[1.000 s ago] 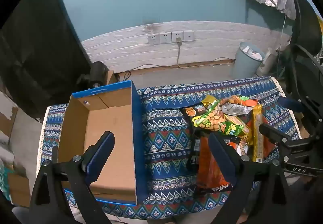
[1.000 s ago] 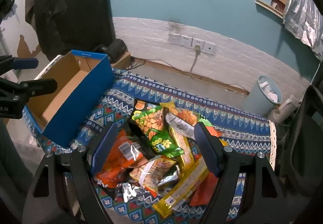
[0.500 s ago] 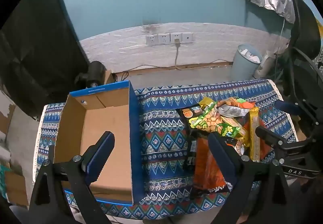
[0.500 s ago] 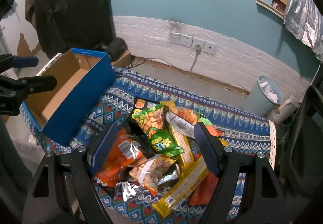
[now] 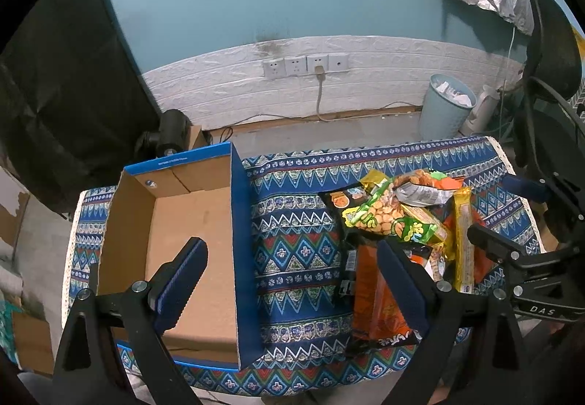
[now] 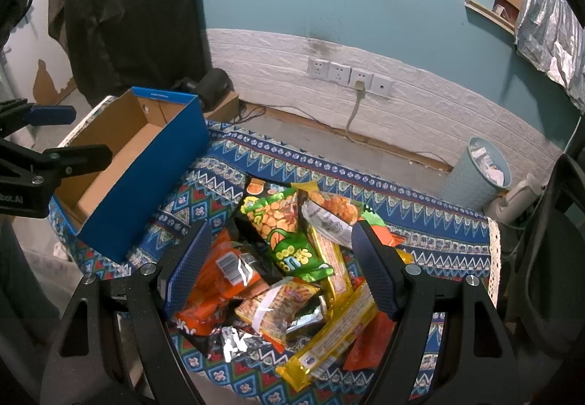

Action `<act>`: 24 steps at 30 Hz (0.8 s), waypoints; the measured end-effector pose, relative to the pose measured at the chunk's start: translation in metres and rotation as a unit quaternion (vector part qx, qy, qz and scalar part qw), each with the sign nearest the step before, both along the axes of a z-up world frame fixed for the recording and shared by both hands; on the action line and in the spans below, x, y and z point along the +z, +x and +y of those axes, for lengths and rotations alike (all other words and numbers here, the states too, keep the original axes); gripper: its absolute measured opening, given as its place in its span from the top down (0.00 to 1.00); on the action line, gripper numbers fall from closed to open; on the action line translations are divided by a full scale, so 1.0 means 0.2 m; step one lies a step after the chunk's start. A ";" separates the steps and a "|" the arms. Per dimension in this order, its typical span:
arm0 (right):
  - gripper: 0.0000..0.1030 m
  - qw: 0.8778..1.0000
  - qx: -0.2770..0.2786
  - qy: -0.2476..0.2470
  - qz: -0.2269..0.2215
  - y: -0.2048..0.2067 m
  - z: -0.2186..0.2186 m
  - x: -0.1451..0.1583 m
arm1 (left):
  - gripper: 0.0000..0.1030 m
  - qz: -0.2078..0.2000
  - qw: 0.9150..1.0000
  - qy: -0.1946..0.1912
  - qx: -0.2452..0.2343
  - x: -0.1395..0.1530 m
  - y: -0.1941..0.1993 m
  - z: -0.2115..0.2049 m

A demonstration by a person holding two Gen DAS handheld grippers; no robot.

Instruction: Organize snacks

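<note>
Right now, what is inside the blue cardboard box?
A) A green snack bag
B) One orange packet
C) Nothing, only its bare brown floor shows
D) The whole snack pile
C: the blue cardboard box shows only bare brown cardboard inside, while the snack pile lies beside it on the patterned cloth.

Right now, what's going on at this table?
A person holds a claw in each hand, both open and empty. The right claw hovers over the heap of colourful snack packets on the blue patterned tablecloth. The left claw hangs near the open blue cardboard box, which holds nothing. No packet has been picked up.
</note>
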State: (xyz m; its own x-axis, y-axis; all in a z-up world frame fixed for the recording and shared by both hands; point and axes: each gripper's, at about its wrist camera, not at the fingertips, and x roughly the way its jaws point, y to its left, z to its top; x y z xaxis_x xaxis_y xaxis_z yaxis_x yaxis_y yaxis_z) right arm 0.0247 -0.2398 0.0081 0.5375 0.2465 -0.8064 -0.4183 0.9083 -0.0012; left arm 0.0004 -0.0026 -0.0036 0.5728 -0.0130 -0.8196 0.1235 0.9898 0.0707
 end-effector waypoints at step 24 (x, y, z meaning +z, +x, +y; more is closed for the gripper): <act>0.25 1.000 -0.002 0.000 0.002 0.01 -0.02 0.00 | 0.08 -0.003 1.000 -0.003 -0.007 0.00 -0.02 -0.03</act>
State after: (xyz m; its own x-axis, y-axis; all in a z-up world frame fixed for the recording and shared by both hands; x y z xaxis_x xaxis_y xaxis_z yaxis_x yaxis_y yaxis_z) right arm 0.0262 -0.2438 0.0072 0.5350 0.2440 -0.8088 -0.4154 0.9096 -0.0003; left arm -0.0027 -0.0081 -0.0028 0.5781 -0.0260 -0.8155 0.1372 0.9884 0.0657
